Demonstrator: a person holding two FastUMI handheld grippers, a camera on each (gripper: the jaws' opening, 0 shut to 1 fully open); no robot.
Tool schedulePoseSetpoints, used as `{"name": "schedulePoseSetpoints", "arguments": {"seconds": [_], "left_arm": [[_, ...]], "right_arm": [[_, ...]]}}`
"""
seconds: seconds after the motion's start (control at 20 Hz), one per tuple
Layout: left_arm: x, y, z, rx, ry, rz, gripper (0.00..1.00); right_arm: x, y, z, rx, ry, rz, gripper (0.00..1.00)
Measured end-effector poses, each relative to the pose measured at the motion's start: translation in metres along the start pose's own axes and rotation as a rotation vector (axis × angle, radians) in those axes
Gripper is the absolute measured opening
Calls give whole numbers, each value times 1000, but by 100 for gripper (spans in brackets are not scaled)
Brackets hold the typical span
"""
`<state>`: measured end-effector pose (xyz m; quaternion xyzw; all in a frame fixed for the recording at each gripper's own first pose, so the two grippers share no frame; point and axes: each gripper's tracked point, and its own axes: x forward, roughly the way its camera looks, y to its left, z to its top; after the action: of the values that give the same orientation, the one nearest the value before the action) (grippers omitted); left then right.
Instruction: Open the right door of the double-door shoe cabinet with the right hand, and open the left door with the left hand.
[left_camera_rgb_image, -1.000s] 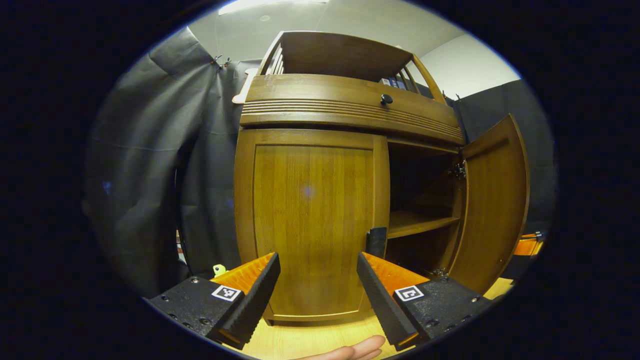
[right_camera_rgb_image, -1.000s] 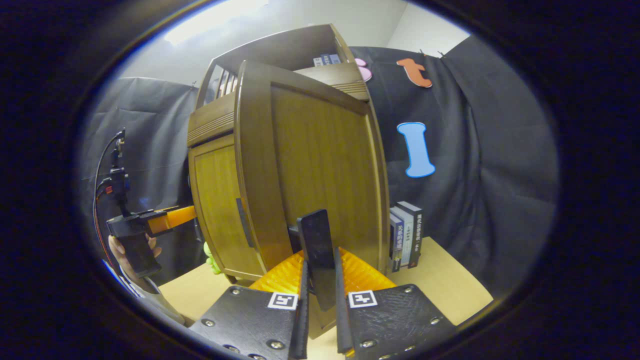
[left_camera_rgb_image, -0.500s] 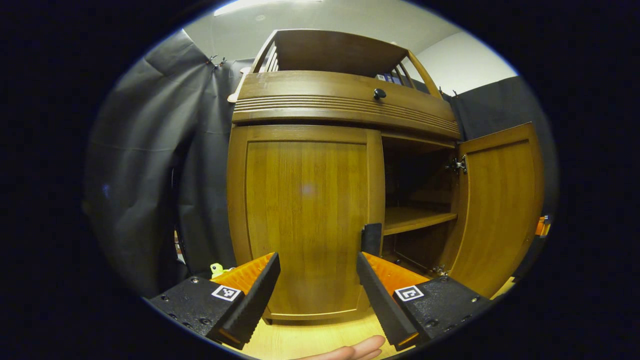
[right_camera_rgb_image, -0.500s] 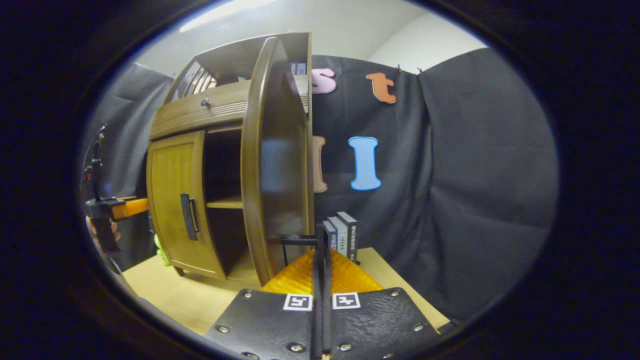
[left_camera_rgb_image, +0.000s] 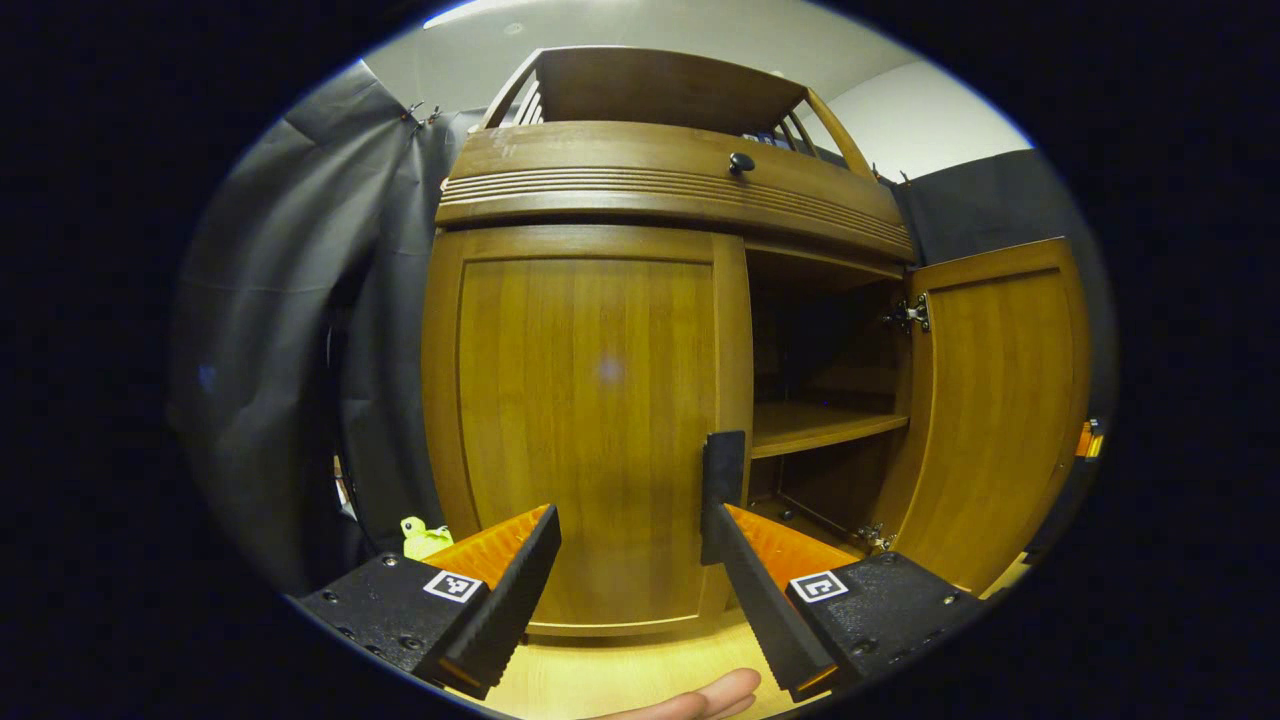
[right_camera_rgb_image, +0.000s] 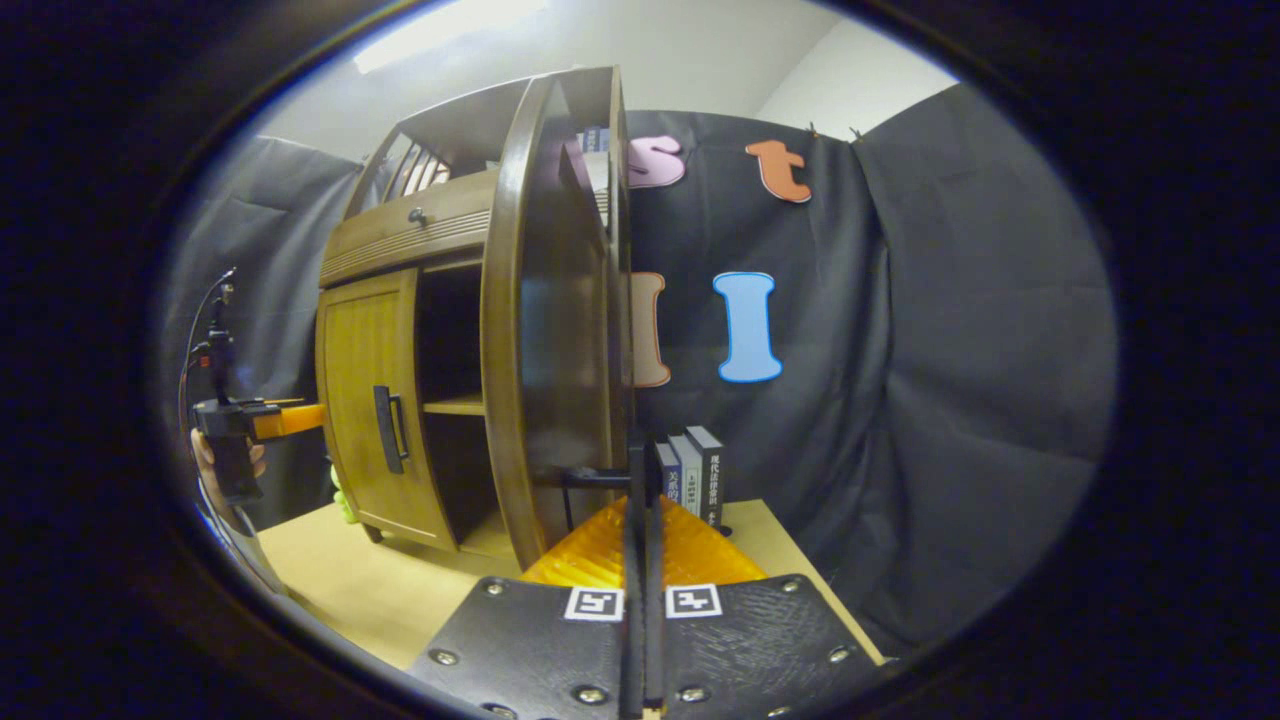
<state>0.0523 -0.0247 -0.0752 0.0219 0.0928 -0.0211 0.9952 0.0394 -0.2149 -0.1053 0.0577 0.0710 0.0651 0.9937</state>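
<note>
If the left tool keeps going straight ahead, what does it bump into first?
Most likely the closed left door of the shoe cabinet. The open left tool points at the door's panel, with the door handle near its right finger. Depth is hard to judge.

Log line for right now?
right door open | left door shut | right gripper shut on right handle | left gripper open near left handle
</note>
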Motion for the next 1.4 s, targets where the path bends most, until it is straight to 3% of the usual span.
{"name": "schedulePoseSetpoints", "arguments": {"seconds": [0.15,0.4,0.5,0.7,0.75,0.8,0.9,0.95,1.0,1.15,1.2,1.3,1.4], "left_arm": [[3,-3,-7,-4,14,-4,92],[25,-20,-18,-3,25,-39,96],[32,-26,-16,-15,5,-51,96],[54,-53,-15,-51,-14,-101,93],[62,-55,-15,-45,-13,-89,96],[70,-57,-14,-35,-18,-74,92],[85,-63,-10,-28,-26,-56,96],[94,-61,-7,-7,-41,-30,93],[101,-53,-4,31,-53,16,93],[109,-46,-20,102,37,52,66],[114,-57,-14,86,-6,-15,60],[116,-60,-16,23,23,-59,33],[107,-63,-19,0,49,-109,31]], "right_arm": [[-7,-20,1,2,-11,-16,19],[-39,-48,-11,0,5,-84,97],[-66,-51,-11,-67,-4,-132,99],[-128,-15,-11,-160,-24,-170,100],[-141,-1,-8,-154,-40,-177,94],[-154,14,-9,-121,-54,-182,94],[-179,52,-17,-30,-67,-153,100],[-189,73,-16,0,-89,-127,94],[-201,90,-13,20,-117,-105,98],[-233,121,-12,33,-161,-75,100],[-242,122,-11,36,-166,-86,94],[-258,122,-9,29,-158,-110,98],[-273,119,0,23,-168,-138,98]]}}
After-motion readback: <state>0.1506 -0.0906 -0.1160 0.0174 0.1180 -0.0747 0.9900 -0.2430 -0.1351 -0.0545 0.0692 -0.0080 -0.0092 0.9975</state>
